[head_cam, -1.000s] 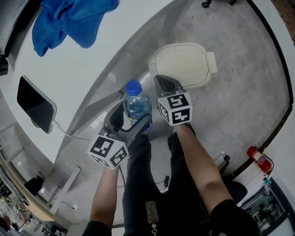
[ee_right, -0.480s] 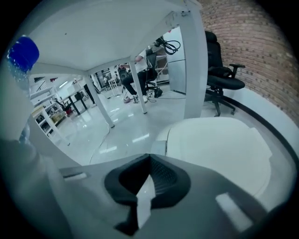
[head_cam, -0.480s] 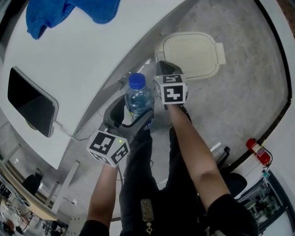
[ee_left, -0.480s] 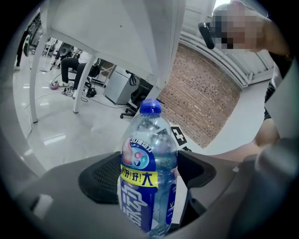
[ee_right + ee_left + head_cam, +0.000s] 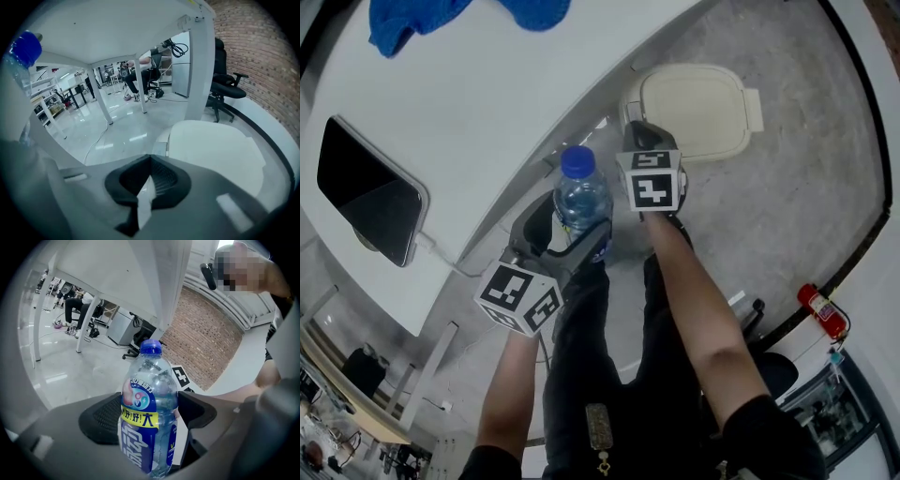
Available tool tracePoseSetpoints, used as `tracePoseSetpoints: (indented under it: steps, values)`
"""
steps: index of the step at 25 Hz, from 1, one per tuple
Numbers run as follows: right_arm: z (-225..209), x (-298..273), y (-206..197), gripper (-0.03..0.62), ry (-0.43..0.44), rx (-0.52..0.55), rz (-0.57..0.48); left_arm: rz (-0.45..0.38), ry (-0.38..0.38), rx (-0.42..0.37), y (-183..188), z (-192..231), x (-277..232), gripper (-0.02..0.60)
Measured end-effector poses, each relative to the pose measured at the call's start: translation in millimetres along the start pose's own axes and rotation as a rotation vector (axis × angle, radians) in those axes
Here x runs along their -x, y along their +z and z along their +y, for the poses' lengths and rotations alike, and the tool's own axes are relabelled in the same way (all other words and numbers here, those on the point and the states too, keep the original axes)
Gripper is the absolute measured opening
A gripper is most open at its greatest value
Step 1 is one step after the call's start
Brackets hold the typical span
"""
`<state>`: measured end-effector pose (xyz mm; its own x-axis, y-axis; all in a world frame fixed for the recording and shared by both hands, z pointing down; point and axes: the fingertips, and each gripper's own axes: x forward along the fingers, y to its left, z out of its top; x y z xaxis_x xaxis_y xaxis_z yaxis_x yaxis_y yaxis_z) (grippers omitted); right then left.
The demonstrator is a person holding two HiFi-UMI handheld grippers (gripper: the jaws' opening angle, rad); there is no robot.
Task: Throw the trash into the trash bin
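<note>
A clear water bottle (image 5: 581,202) with a blue cap and blue label stands upright in my left gripper (image 5: 572,230), which is shut on its body; in the left gripper view the bottle (image 5: 150,413) fills the space between the jaws. My right gripper (image 5: 639,141) hovers just short of the cream trash bin (image 5: 698,111), whose lid lies closed. In the right gripper view the jaws are together on a small white scrap of paper (image 5: 145,201), with the trash bin lid (image 5: 215,150) right ahead and below.
A white table (image 5: 487,103) spans the upper left, carrying a black phone (image 5: 370,202) on a cable and a blue cloth (image 5: 516,11). Its leg (image 5: 199,70) stands beside the bin. A red fire extinguisher (image 5: 820,314) sits at the right; an office chair (image 5: 227,91) stands behind the bin.
Both grippers have edged forward toward the bin over the last second; the right one now sits closer to the lid. Both holds are unchanged, and the lid stays closed.
</note>
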<state>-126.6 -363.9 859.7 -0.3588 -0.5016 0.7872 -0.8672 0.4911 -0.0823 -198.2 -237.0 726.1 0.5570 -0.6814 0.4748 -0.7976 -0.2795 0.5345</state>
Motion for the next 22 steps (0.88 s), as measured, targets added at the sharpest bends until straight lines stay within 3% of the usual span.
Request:
tracePoseSetpoints:
  steps: [10, 22]
  values:
    - [-7.1, 82.6, 12.9, 0.002, 0.051, 0.005, -0.14, -0.01, -0.018, -0.009, 3.9, -10.0, -17.6, 0.39]
    - [-95.3, 154.7, 5.5, 0.002, 0.052, -0.045, -0.202, -0.01, -0.046, -0.094, 33.8, -59.1, -99.4, 0.39]
